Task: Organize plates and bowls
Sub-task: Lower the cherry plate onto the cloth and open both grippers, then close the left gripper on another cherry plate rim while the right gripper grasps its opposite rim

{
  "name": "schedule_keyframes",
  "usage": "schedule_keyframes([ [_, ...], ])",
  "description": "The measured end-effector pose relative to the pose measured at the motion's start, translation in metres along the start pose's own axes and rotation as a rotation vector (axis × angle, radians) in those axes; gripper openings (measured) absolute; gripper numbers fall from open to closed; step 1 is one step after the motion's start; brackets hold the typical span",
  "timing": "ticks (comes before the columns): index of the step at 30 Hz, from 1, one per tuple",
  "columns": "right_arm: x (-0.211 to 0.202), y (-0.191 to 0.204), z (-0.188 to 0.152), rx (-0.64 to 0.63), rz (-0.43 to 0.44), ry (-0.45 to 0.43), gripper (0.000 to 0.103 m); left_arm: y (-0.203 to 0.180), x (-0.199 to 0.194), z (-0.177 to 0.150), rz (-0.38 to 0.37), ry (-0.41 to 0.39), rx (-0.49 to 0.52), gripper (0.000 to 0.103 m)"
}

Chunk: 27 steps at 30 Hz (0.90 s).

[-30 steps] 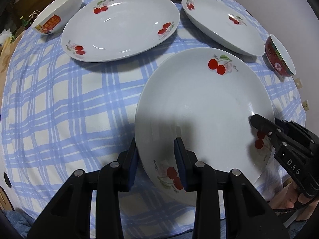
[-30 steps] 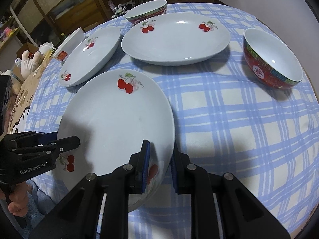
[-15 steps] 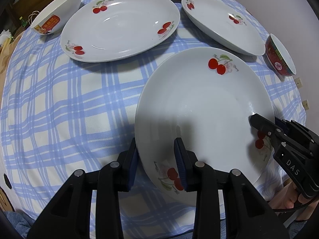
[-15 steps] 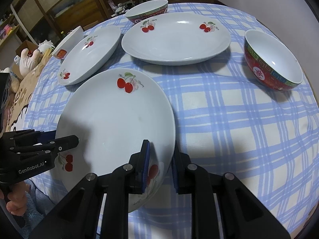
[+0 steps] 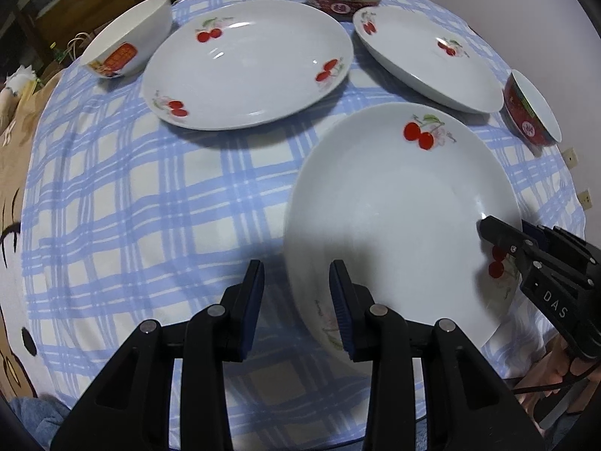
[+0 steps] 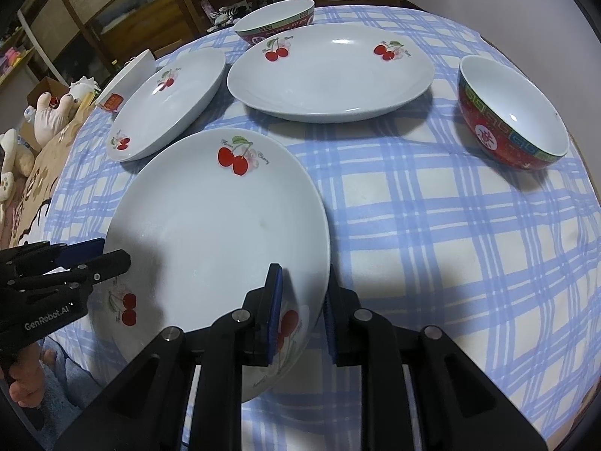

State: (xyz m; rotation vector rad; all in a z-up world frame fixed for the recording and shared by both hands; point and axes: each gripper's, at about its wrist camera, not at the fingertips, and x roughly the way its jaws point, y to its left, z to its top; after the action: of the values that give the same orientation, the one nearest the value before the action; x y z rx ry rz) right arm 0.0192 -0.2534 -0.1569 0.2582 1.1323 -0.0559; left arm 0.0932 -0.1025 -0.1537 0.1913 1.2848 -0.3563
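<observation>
At near plate [image 6: 210,233] rim: right hand-held gripper [image 6: 300,315] clamped; left hand-held gripper [image 5: 296,304] apart, astride.

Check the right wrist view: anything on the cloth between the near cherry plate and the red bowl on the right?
Nothing. Between near cherry plate and red bowl, the right wrist view shows only bare checked tablecloth.

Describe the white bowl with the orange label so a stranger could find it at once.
Start at the blue-checked tablecloth. At its far left edge, beside the large cherry plate, sits the white bowl. Its outside is plain white with an orange label; the other bowls are red outside.
</observation>
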Motion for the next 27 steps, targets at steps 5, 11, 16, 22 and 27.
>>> schedule_keyframes([
  [5,-0.015,-0.004,-0.001,0.016,0.008,-0.052,0.023,0.013,-0.017,0.001,0.014,-0.048,-0.025,0.04],
  [11,-0.037,-0.006,-0.001,0.019,0.031,-0.143,0.039,0.026,-0.038,0.002,0.06,-0.12,-0.06,0.052],
  [16,-0.051,-0.001,-0.001,-0.002,0.025,-0.205,0.054,0.037,-0.052,-0.002,0.09,-0.153,-0.073,0.058],
  [22,-0.063,0.008,0.001,-0.038,-0.012,-0.284,0.082,0.046,-0.069,0.001,0.12,-0.206,-0.096,0.079],
  [27,-0.07,0.017,0.005,-0.074,-0.03,-0.345,0.103,0.055,-0.074,0.011,0.14,-0.209,-0.104,0.091],
])
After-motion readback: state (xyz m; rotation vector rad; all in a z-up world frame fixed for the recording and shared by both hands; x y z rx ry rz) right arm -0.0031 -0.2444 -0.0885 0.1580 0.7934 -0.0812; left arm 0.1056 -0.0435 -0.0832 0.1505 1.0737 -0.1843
